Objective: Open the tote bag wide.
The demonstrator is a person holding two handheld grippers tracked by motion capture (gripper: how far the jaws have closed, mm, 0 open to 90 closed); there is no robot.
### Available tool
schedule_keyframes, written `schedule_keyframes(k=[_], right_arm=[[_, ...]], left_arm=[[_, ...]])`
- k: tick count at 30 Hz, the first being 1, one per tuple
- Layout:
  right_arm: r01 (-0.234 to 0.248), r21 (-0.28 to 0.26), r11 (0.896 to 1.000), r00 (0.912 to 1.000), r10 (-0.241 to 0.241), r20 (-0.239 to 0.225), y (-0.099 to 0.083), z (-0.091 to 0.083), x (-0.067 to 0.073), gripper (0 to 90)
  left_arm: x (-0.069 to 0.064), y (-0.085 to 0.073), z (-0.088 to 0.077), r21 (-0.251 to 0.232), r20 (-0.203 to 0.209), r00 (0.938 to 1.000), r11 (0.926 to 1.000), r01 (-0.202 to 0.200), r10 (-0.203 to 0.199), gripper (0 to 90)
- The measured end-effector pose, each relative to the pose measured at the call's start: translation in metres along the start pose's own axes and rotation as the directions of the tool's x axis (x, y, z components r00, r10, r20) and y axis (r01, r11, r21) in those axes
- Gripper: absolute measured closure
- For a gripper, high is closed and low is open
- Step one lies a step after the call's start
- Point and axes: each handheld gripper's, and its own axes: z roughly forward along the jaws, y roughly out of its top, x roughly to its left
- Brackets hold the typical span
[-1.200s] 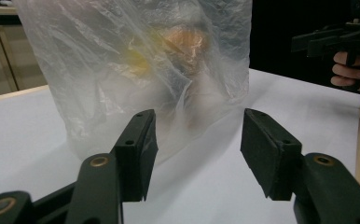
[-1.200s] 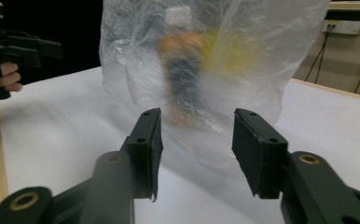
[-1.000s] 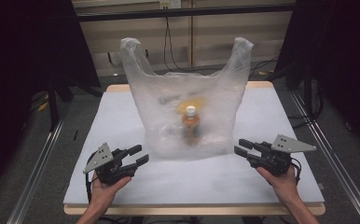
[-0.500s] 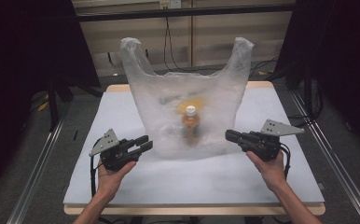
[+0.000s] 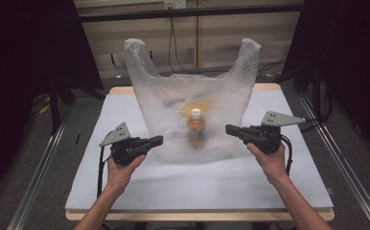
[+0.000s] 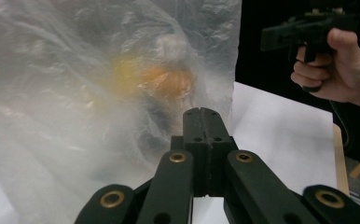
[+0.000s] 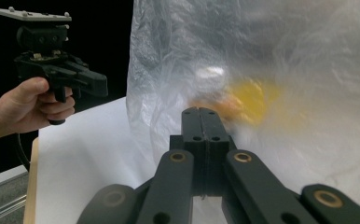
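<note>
White and flat, the smooth tabletop [image 5: 125, 191] sits on a pale wooden board. We see a big crinkly see-through plastic bag [image 5: 173, 96] standing up in the middle, its two handles poking up. Inside the bag stands a small orange bottle with a white cap [image 5: 196, 125], blurry through the foggy plastic, with something yellow behind it. Our black left gripper [image 5: 157, 140] is just beside the bag's left edge, and our black right gripper [image 5: 230, 129] just beside its right edge. Both sets of jaws have just squeezed tight together, with nothing between them. Dark curtains and cables hang behind the bag.
</note>
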Motion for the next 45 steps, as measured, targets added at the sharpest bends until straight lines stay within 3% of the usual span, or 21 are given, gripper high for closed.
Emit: schedule_keyframes(k=[7,14,24,29,31,33,38,39,45], right_arm=[[0.013,-0.017,1.000,0.9996,-0.013,-0.026,0.017,0.006,-0.002,90.0],[0.020,-0.026,0.999,0.9985,-0.021,-0.050,0.037,0.014,-0.002,90.0],[0.033,-0.037,0.999,0.9988,-0.034,-0.034,0.063,0.024,-0.002,90.0],[0.050,-0.046,0.998,0.9983,-0.051,-0.030,0.079,0.029,-0.004,90.0],[0.018,-0.099,0.995,0.9983,-0.023,-0.053,0.084,0.027,-0.005,90.0],[0.027,-0.106,0.994,0.9988,-0.032,-0.039,0.088,0.027,-0.005,90.0],[0.035,-0.111,0.993,0.9990,-0.038,-0.023,0.103,0.031,-0.009,90.0],[0.040,-0.109,0.993,0.9990,-0.042,-0.017,0.106,0.033,-0.010,90.0],[0.011,-0.106,0.994,0.9997,-0.013,-0.023,0.121,0.040,-0.012,90.0]], left_arm=[[0.006,0.021,0.007,-0.038,0.022,0.9998,0.9993,-0.001,0.002,90.0],[0.010,0.038,0.011,-0.056,0.017,0.9999,0.9984,-0.001,0.002,90.0],[0.014,0.055,0.019,-0.056,0.032,0.9990,0.9980,-0.029,0.031,90.0],[0.018,0.059,0.025,-0.083,0.044,0.9990,0.9965,-0.005,0.009,90.0],[0.020,0.058,0.028,-0.089,0.052,0.9987,0.9960,0.004,0.001,90.0],[0.021,0.059,0.030,-0.094,0.058,0.9983,0.9955,0.012,-0.007,90.0],[0.026,0.075,0.031,-0.104,0.028,0.9995,0.9945,-0.008,0.011,90.0],[0.028,0.081,0.032,-0.095,0.017,0.9994,0.9951,-0.028,0.030,90.0],[0.037,0.099,0.033,-0.133,0.008,0.9998,0.9910,-0.017,0.019,90.0]])
